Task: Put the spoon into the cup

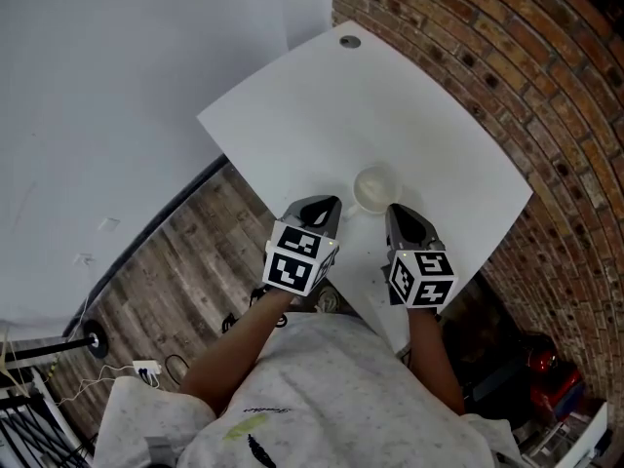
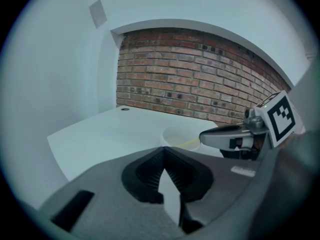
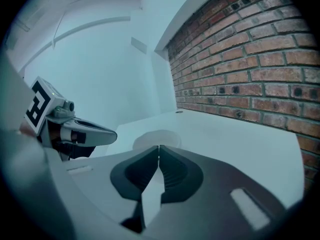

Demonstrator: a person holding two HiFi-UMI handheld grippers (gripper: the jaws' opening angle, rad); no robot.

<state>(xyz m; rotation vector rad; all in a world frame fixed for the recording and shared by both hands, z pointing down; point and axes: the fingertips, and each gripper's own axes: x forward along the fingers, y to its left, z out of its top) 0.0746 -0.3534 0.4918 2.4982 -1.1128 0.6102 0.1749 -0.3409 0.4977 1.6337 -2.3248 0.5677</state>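
A white cup (image 1: 373, 189) stands on the white table (image 1: 409, 96) near its front edge. In the left gripper view a thin pale yellow strip (image 2: 189, 144), perhaps the spoon's handle, lies across the cup (image 2: 176, 135); I cannot tell more of it. My left gripper (image 1: 333, 205) sits just left of the cup, jaws shut with nothing between them. My right gripper (image 1: 393, 210) sits just right of the cup, also shut and empty. In the right gripper view the cup (image 3: 156, 136) shows just beyond the closed jaw tips (image 3: 158, 148), with the left gripper (image 3: 82, 131) to the left.
A round cable hole (image 1: 349, 41) lies at the table's far corner. A curved brick wall (image 1: 526, 76) runs along the right side. Wooden floor (image 1: 185, 281) with cables lies to the left, and a red object (image 1: 551, 383) sits on the floor lower right.
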